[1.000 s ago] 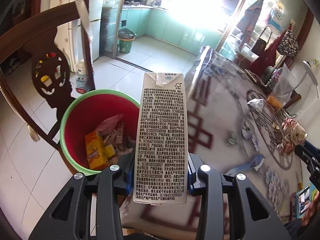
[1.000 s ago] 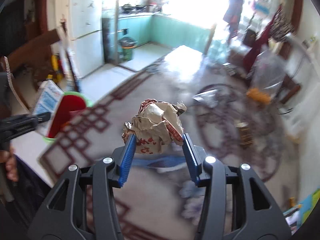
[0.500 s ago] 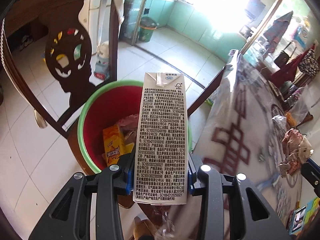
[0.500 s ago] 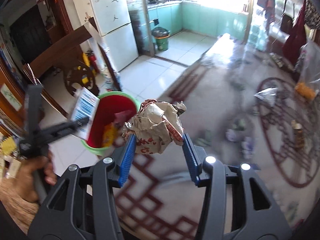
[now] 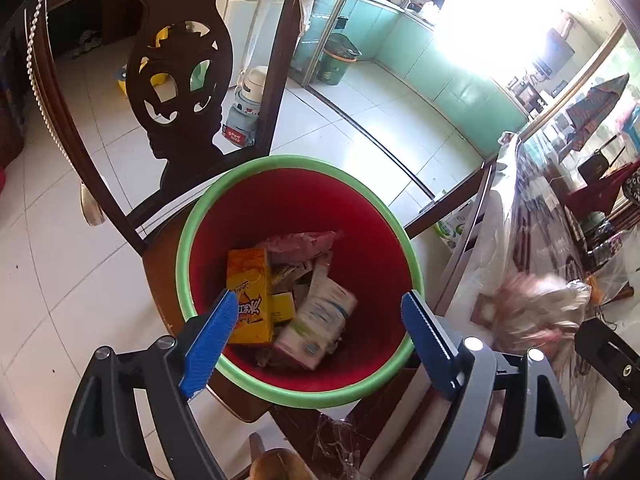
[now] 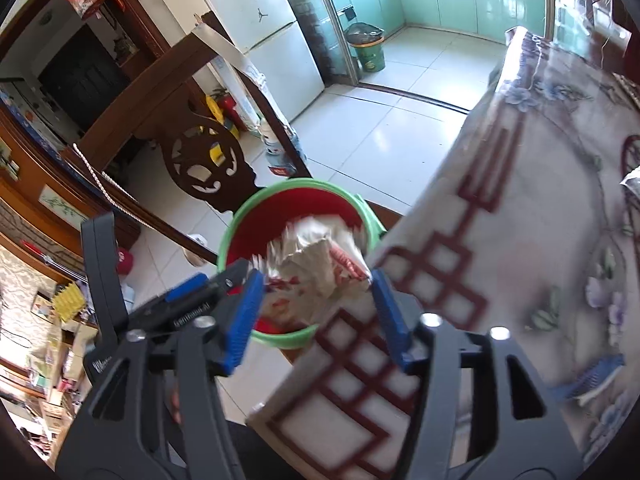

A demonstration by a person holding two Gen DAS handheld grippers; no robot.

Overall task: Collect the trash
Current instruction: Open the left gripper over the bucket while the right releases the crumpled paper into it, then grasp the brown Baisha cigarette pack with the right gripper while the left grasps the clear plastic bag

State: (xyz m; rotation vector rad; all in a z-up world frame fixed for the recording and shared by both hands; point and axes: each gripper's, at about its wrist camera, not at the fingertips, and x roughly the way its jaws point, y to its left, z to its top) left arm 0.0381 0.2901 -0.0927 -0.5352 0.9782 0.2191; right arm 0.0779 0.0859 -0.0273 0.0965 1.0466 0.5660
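Trash is the story, and the red bin (image 5: 298, 280) with its green rim sits on a dark wooden chair (image 5: 180, 92), tucked just beside the patterned worktop (image 6: 540, 220). Inside the bin lies a white carton (image 5: 316, 326), its long axis running from the bin's near wall up toward the middle, flat on its side. Next to it, an orange box (image 5: 250, 294) lies lengthwise too, parallel to the carton and toward the chair back. Pink wrapping is bunched behind both.

Over the bin hangs the left gripper (image 5: 316, 340), fingers (image 5: 210, 344) spreading wide with nothing between them, the carton well below.

Coming in from the worktop side, the right gripper (image 6: 316, 308) is above the bin's rim with a crumpled paper wad (image 6: 316, 260) between its fingers (image 6: 244, 320). They are opening, and the wad is blurred, so contact with the pads is hard to judge.
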